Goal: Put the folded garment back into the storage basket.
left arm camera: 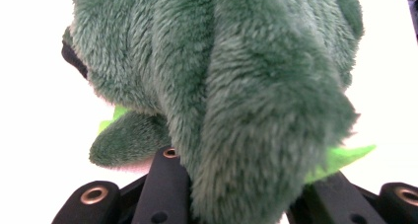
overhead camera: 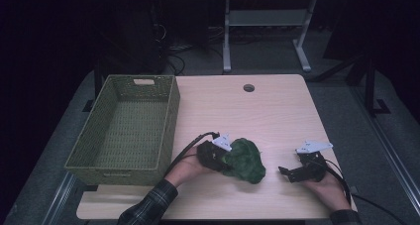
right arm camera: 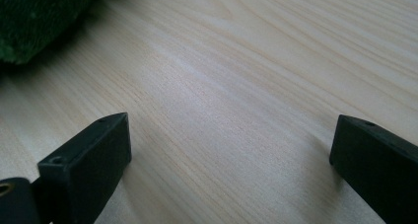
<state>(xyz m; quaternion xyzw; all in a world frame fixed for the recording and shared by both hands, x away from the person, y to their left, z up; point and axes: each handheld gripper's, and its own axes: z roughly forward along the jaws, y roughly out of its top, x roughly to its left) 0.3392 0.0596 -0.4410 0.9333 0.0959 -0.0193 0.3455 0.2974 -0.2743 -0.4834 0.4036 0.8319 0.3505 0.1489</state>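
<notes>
So there's one plush toy [overhead camera: 245,160] here, dark green and really shaggy, a lumpy rounded blob with a couple of bright lime-green felt bits poking out from under the fur. It sits on the counter [overhead camera: 277,111] toward the near edge, roughly in the middle, just right of the basket [overhead camera: 171,121]. The left gripper [overhead camera: 223,158] has its jaws closed onto the toy's near side; in the left gripper view the thick fur bulges out between the two black jaws, so they're gripping plush.

The right gripper [overhead camera: 289,173] rests well apart from the toy, off to the right, with its jaws standing wide and nothing but bare wood between them. Those jaws are matte black, blocky and square-ended.

The counter is pale wood with a fine straight grain and one round hole near the far edge. One basket, olive-green woven stuff, rectangular with a cut-out handle slot at the far end.
</notes>
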